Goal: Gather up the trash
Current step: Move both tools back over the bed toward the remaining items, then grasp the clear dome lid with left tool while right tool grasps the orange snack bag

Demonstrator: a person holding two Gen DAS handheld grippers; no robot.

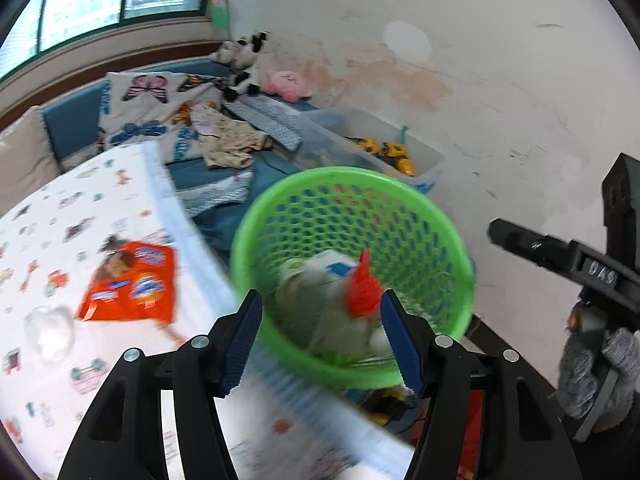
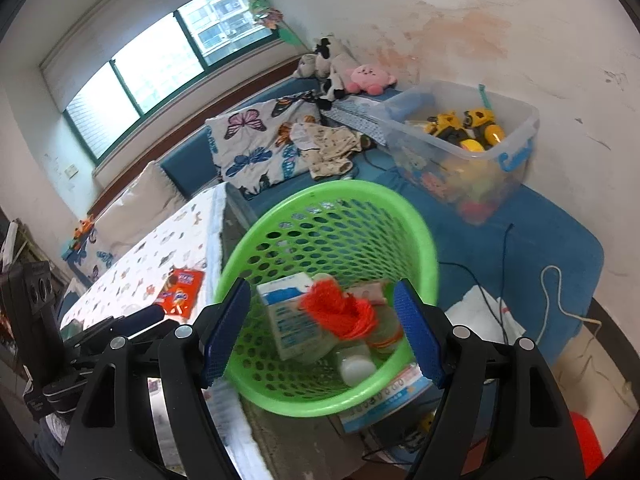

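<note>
Trash on the patterned white tablecloth includes an orange snack wrapper at left; to its right the left gripper stands open and empty above a green perforated plastic basket. That basket holds a white carton and red string, and its near rim sits between the right gripper's parted blue pads, contact unclear

Room as I see it: white wall, stained and scuffed; green-framed window, bright daylight; blue bench beneath, carrying butterfly blanket, plush toys, clear toy bin; table with patterned cloth.
</note>
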